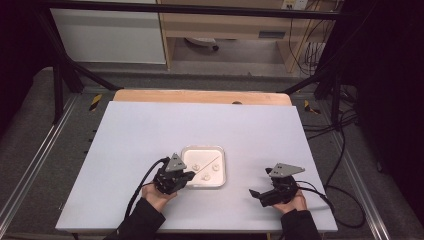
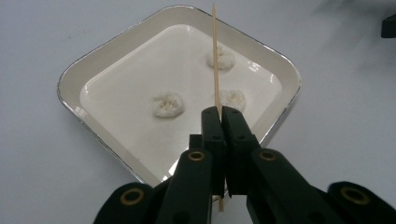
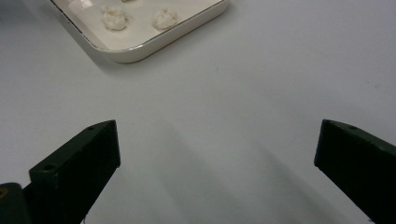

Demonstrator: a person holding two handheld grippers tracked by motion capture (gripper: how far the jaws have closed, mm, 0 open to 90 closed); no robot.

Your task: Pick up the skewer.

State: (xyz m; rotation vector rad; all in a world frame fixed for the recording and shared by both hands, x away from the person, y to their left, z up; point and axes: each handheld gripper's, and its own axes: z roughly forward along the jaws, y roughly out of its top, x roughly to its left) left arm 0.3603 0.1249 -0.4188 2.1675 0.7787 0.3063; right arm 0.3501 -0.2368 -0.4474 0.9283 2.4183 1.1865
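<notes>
Bamboo, or pale wood much like it, makes up the thin skewer (image 2: 215, 56) pinched between the pressed-together jaws of the left gripper (image 2: 221, 112). It juts forward over the square white tray (image 2: 84, 70), which sits near the middle of the table (image 1: 135, 135), a little toward the near edge. Three small white dough-like lumps lie on the tray: one toward its left (image 2: 167, 104), one farther off (image 2: 220, 58) and one close to the jaw tips (image 2: 232, 99). From the left gripper view the skewer crosses in front of the far lump; whether its tip touches anything I cannot tell.

Over on the right, well apart from the tray, the right gripper (image 3: 217, 149) hangs above bare tabletop with its jaws spread wide and nothing between them.

Risks, as I judge them: the skewer is held along a narrow line, so a sideways push against a sticky lump could pivot it or slide it back through the pads. Pressing down hard could snap it, or shove the light tray across the smooth surface, since nothing steadies the tray. A lump might also cling and lift off crookedly.

No brand, label or legible writing appears on the tray, grippers or table.
</notes>
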